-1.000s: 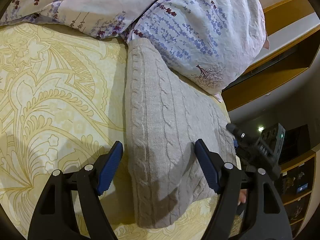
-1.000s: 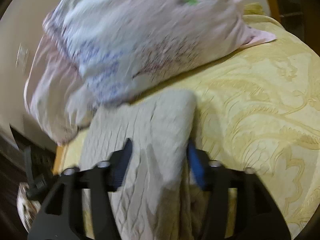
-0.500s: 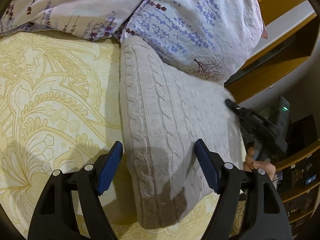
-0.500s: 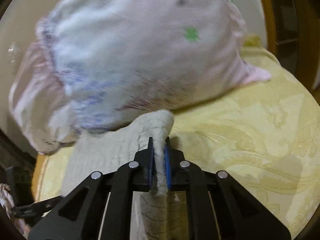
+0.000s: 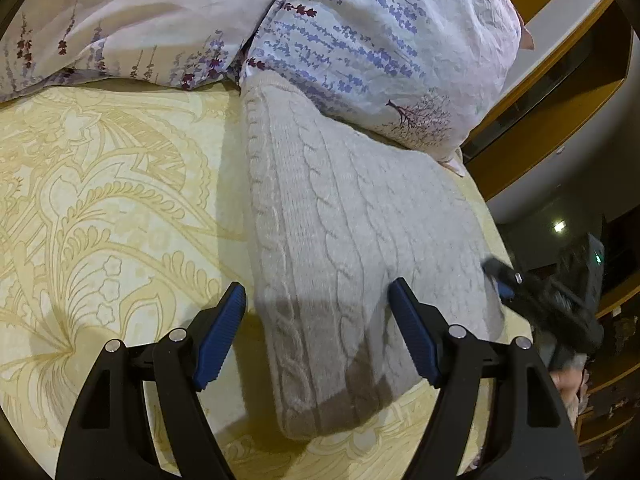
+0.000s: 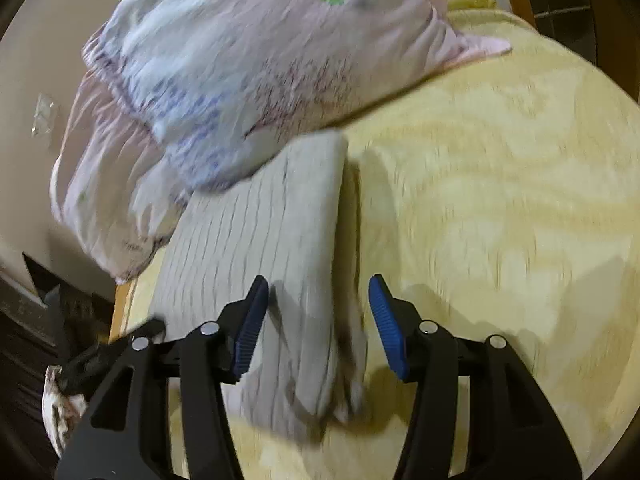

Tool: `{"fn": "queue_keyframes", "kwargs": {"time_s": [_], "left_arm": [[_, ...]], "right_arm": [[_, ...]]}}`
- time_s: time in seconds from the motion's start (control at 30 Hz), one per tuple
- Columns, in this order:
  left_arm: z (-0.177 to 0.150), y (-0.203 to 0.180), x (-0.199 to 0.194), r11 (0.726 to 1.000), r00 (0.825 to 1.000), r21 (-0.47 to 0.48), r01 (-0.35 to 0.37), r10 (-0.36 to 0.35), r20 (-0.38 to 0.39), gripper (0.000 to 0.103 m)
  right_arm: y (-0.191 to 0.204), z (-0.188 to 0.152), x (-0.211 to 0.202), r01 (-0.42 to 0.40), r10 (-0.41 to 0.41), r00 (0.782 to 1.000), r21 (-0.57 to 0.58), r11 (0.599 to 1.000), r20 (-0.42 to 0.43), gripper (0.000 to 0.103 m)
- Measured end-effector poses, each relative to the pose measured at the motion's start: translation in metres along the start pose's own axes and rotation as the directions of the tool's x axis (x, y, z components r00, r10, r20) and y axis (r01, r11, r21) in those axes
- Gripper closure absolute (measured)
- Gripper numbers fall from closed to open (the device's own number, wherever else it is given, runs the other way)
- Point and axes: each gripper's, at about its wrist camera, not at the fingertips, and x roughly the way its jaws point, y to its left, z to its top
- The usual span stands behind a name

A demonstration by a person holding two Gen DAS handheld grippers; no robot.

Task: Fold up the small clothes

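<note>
With the folded cable-knit sweater (image 5: 352,248) lying against the floral pillow (image 5: 384,40) at twelve o'clock, the right gripper (image 6: 316,320) has just been opening (sweater edge between unpressed pads), left gripper (image 5: 316,332) wide; withdraw straight back.

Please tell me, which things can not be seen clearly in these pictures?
- Sweater: far end hidden under the pillow, left wrist view.
- Sweater's knit pattern: lost to motion blur, right wrist view.
- Right tongs: blurred, left wrist view.
- Shelf items: too small, dark.
</note>
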Motion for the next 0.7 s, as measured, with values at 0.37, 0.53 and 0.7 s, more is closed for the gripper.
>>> {"fn": "queue_keyframes", "kwargs": {"time_s": [0.37, 0.53, 0.7], "left_arm": [[-0.008, -0.008, -0.002, 1.000, 1.000, 0.011, -0.014, 0.014, -0.022, 0.028], [-0.012, -0.009, -0.001, 1.000, 0.999, 0.012, -0.021, 0.022, -0.029, 0.028], [-0.016, -0.009, 0.003, 0.999, 0.999, 0.022, -0.030, 0.031, -0.040, 0.028]], "right_arm": [[0.011, -0.020, -0.028, 0.064, -0.054, 0.989, -0.070, 0.996, 0.137, 0.094], [-0.002, -0.026, -0.011, 0.122, -0.119, 0.989, -0.042, 0.992, 0.085, 0.095], [-0.008, -0.032, -0.009, 0.132, -0.129, 0.988, -0.032, 0.991, 0.080, 0.094]]}}
